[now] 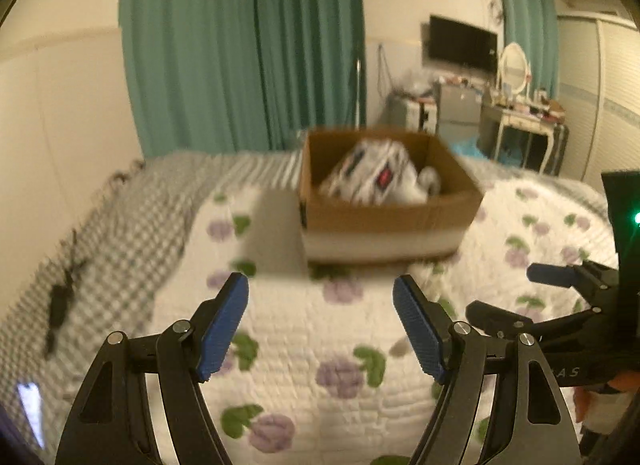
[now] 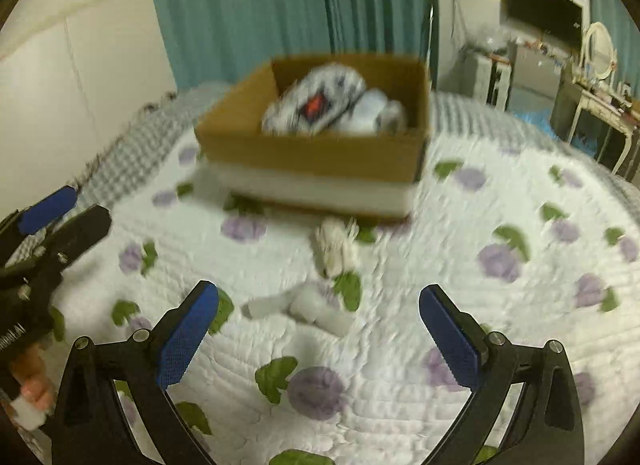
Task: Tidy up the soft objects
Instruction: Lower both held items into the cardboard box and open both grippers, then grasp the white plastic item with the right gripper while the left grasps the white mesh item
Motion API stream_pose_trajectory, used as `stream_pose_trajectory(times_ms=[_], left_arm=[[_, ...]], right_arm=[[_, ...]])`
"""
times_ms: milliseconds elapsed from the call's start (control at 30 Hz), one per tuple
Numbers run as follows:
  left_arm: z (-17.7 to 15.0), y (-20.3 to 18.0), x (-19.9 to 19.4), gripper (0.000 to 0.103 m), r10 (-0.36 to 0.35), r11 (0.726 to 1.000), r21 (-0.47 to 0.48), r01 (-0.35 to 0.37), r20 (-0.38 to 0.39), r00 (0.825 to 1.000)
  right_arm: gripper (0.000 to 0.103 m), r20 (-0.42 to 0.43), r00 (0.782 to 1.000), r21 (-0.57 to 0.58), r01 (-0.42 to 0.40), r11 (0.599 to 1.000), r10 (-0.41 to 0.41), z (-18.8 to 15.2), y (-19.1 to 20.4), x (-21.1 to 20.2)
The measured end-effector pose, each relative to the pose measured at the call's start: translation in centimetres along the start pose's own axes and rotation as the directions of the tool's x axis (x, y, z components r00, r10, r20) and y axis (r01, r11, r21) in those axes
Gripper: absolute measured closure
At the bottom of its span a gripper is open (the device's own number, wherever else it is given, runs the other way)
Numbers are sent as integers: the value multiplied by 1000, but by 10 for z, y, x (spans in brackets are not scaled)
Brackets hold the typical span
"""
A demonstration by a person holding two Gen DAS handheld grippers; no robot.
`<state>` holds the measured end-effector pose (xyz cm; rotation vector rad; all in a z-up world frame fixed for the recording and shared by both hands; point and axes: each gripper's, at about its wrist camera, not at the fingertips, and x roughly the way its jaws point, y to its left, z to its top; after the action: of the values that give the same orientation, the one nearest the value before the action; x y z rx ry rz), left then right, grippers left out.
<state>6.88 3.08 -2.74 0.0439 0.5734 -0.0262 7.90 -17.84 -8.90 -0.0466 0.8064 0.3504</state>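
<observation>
A brown cardboard box (image 1: 388,217) stands on the bed; it also shows in the right wrist view (image 2: 304,153). Inside lies a white and dark patterned soft bundle with a red patch (image 1: 376,177), seen too in the right wrist view (image 2: 320,105), with a pale soft item beside it (image 2: 376,113). On the quilt before the box lie a small white fluffy item (image 2: 336,249) and a white rolled cloth (image 2: 304,309). My right gripper (image 2: 320,313) is open and empty, just short of the rolled cloth. My left gripper (image 1: 320,305) is open and empty above the quilt, short of the box.
The bed has a white quilt with purple flowers (image 2: 500,285) over a grey checked sheet (image 1: 120,225). Teal curtains (image 1: 240,45) hang behind. A dresser with a mirror (image 1: 516,105) and a wall TV (image 1: 462,43) are at far right. A dark cable (image 1: 60,297) lies at left.
</observation>
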Motion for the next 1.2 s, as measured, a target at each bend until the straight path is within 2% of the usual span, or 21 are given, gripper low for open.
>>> stream_pose_trajectory(times_ms=[200, 267, 333, 500, 633, 700, 733, 767, 933, 1200], left_arm=[[-37, 4, 36, 27, 19, 1000, 6, -18, -83, 996], [-44, 6, 45, 27, 27, 1000, 8, -26, -101, 995], [-49, 9, 51, 27, 32, 999, 17, -30, -112, 993], [-56, 11, 62, 27, 39, 999, 31, -35, -130, 991], [-59, 10, 66, 27, 33, 999, 36, -29, -136, 990], [-60, 9, 66, 27, 35, 999, 42, -30, -139, 990], [-61, 8, 66, 27, 36, 999, 45, -30, -140, 990], [-61, 7, 66, 27, 38, 998, 49, -31, -140, 989], [-62, 4, 65, 27, 57, 997, 67, -47, -145, 988], [-53, -10, 55, 27, 49, 998, 54, -42, -145, 988]], right_arm=[[3, -91, 996, 27, -1, 1000, 3, -14, -2, 58], [10, -116, 993, 35, -2, 999, 6, -18, -4, 72], [10, -131, 991, 29, -7, 1000, 11, -20, -2, 82], [21, -159, 987, 15, -22, 1000, 24, -23, 2, 97], [40, -150, 988, -2, -35, 999, 35, -25, 7, 95], [55, -135, 990, -15, -47, 999, 44, -26, 11, 91], [70, -135, 988, -11, -72, 997, 70, -26, 13, 90], [74, -130, 988, -13, -80, 997, 78, -27, 16, 88], [78, -103, 992, -34, -82, 996, 78, -29, 19, 69], [78, 12, 999, 34, -37, 999, 37, -5, -29, 19]])
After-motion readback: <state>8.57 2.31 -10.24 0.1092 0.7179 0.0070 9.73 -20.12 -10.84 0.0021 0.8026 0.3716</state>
